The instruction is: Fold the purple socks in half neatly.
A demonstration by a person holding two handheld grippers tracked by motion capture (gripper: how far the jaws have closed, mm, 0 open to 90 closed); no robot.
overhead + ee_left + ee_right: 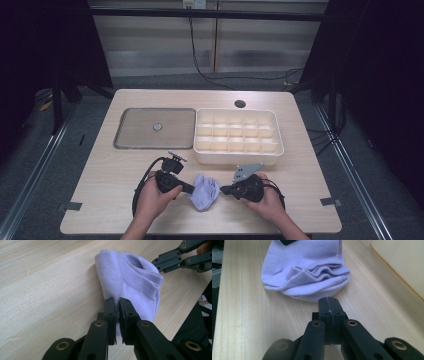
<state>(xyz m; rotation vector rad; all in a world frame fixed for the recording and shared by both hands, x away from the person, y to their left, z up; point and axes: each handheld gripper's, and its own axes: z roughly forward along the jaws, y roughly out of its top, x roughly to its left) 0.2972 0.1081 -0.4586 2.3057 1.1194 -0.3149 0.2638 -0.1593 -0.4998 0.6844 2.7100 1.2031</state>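
A crumpled lilac sock [205, 192] lies on the wooden table near its front edge, between my two grippers. My left gripper [189, 189] comes in from the left and is shut on the sock [130, 282]; in the left gripper view a thin fold of fabric is pinched between the tips [118, 301]. My right gripper [223, 190] points at the sock from the right. In the right gripper view its jaws [329, 300] are pressed together with nothing between them, just short of the sock's rounded edge [304, 267].
A white box [238, 157] divided into several compartments stands just behind the grippers, right of centre. A flat grey lid [135, 130] with a small round knob lies to its left. A cable hole [240, 104] sits near the table's far edge.
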